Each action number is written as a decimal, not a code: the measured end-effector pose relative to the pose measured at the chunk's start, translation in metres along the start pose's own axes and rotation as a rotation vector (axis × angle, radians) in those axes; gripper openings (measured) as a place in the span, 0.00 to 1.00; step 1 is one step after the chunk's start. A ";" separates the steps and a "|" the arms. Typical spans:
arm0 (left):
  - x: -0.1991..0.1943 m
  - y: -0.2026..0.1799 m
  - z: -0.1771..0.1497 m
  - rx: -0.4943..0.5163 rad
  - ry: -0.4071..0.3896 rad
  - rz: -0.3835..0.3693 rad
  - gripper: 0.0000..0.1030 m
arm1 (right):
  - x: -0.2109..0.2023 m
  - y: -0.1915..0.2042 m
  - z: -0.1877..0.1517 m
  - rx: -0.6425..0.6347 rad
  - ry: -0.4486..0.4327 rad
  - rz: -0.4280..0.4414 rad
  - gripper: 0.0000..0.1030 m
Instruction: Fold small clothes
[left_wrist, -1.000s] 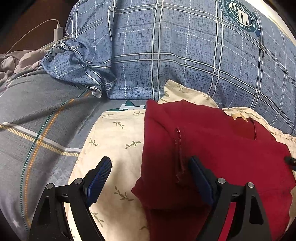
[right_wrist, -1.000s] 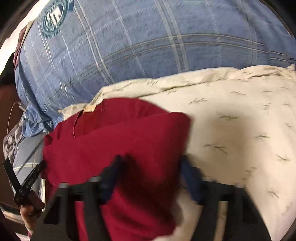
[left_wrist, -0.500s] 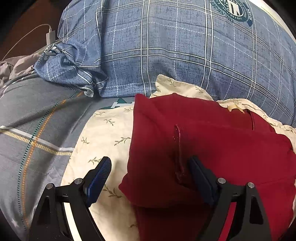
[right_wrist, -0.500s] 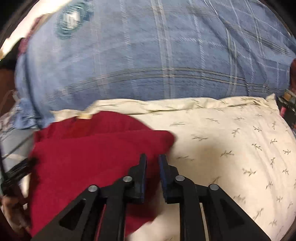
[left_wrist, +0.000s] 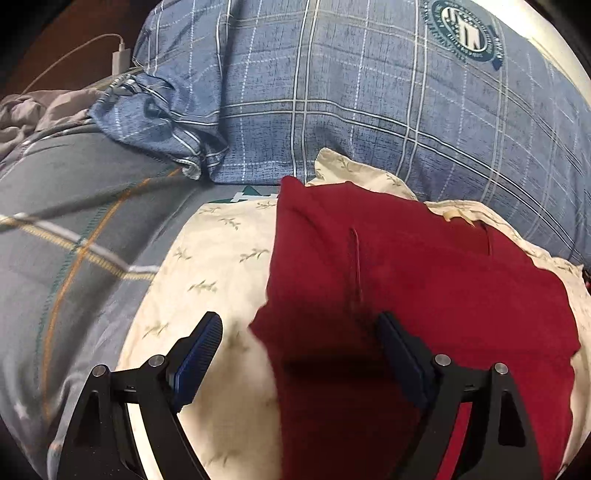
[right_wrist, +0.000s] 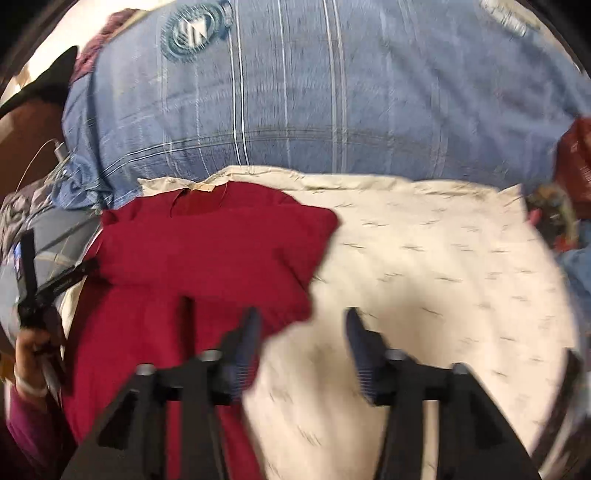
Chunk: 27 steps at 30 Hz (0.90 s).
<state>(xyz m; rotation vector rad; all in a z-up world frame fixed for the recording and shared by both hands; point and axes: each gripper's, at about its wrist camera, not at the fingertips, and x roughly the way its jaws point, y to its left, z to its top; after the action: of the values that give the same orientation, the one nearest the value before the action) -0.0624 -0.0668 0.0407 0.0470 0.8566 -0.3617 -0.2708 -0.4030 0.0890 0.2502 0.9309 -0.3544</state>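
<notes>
A dark red garment (left_wrist: 424, 280) (right_wrist: 207, 254) lies partly folded on a cream pillow with a leaf print (left_wrist: 214, 258) (right_wrist: 424, 266). My left gripper (left_wrist: 299, 332) hovers open over the garment's lower left corner, nothing pressed between its blue pads. In the right wrist view my right gripper (right_wrist: 301, 325) is above the garment's right edge and the bare pillow; its jaws are opening and hold nothing. The left gripper (right_wrist: 55, 284) and the hand holding it show at the left edge of the right wrist view.
A large blue plaid pillow (left_wrist: 369, 92) (right_wrist: 295, 103) lies behind the cream one. A grey plaid bedsheet (left_wrist: 74, 229) spreads to the left, with a white charger and cable (left_wrist: 120, 55) beyond. Reddish, colourful items (right_wrist: 572, 166) sit at the far right.
My right gripper closed over the garment's folded edge, then let it go, opened and rose back. The left gripper shifted slightly sideways over the garment's corner.
</notes>
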 end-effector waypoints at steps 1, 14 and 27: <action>-0.006 0.000 -0.003 0.009 -0.002 0.005 0.83 | -0.017 -0.005 -0.006 -0.012 0.006 0.001 0.57; -0.093 -0.012 -0.055 0.060 -0.025 0.033 0.83 | -0.017 0.001 -0.060 0.078 0.065 0.192 0.65; -0.107 -0.010 -0.061 0.042 -0.002 -0.017 0.83 | 0.036 0.034 -0.039 0.095 -0.007 0.129 0.67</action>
<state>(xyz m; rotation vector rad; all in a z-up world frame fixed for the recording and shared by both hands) -0.1742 -0.0333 0.0816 0.0786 0.8474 -0.3962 -0.2658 -0.3643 0.0396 0.3938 0.8872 -0.2803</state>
